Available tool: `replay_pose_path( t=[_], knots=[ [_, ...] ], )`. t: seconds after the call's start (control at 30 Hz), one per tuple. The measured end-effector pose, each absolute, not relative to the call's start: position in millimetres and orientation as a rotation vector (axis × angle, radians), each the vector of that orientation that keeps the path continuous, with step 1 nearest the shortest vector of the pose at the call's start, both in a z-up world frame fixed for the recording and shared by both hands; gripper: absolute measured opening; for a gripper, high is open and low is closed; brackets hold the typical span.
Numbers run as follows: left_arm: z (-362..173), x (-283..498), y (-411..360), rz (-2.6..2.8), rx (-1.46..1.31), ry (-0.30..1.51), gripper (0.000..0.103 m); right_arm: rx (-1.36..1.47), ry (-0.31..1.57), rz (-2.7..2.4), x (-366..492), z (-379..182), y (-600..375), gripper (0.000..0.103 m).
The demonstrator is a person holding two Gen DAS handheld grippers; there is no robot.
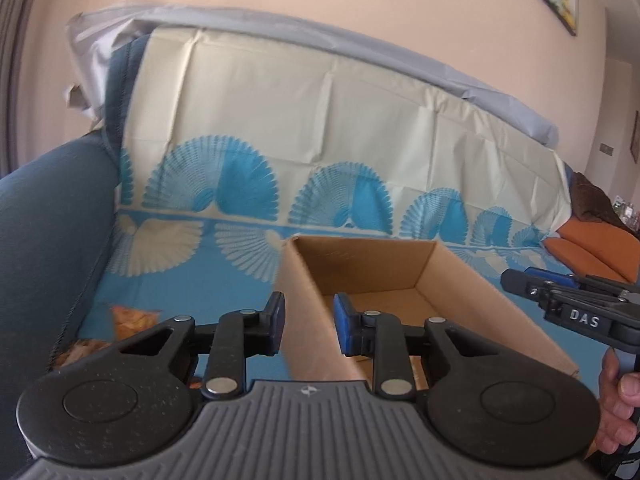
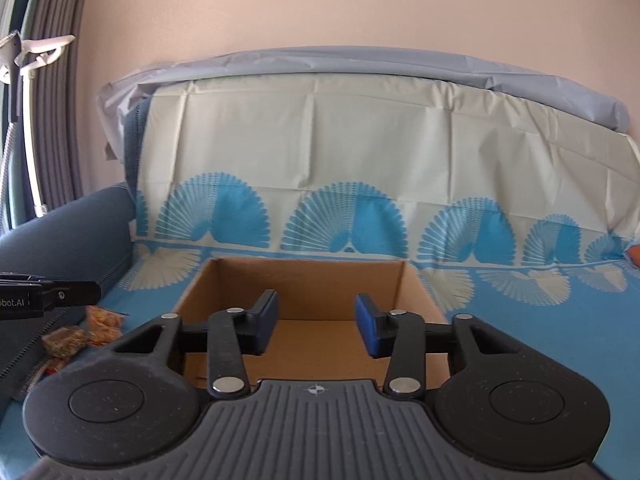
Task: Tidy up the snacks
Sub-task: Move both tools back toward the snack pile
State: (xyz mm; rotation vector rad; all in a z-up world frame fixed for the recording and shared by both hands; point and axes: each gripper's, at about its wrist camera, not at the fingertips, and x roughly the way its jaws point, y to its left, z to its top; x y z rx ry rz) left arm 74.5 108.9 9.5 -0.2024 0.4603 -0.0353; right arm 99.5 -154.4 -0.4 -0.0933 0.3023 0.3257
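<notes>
An open cardboard box (image 1: 472, 300) stands on the blue-patterned sofa cover; it also shows in the right wrist view (image 2: 308, 280), and what I see of its floor is bare. Several clear snack packets with orange contents (image 2: 102, 320) lie on the cover left of the box; they also show in the left wrist view (image 1: 128, 318). My left gripper (image 1: 310, 320) is open and empty, its jaws either side of the box's left wall. My right gripper (image 2: 316, 326) is open and empty above the box's near edge; it also shows in the left wrist view (image 1: 560, 300).
A blue sofa arm (image 1: 52, 216) rises at the left. The backrest carries a cream and blue cloth (image 2: 360, 160). Orange cushions (image 1: 592, 248) lie at the far right. A white stand (image 2: 28, 120) and curtains are at the far left.
</notes>
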Motion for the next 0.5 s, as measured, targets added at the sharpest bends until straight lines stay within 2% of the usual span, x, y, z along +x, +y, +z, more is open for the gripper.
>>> replay_pose_path(
  t=[0.03, 0.17, 0.33, 0.5],
  knots=[
    [10, 75, 118, -0.037, -0.203, 0.487, 0.029, -0.088, 0.298, 0.342, 97, 1, -149, 0.036],
    [11, 70, 154, 0.011, -0.109, 0.552, 0.029, -0.072, 0.297, 0.411, 88, 1, -123, 0.034],
    [-7, 49, 218, 0.146, -0.320, 0.597, 0.029, -0.060, 0.310, 0.514, 76, -1, -82, 0.034],
    [-13, 48, 245, 0.197, -0.396, 0.632, 0.029, -0.095, 0.352, 0.621, 68, -14, -36, 0.034]
  ],
)
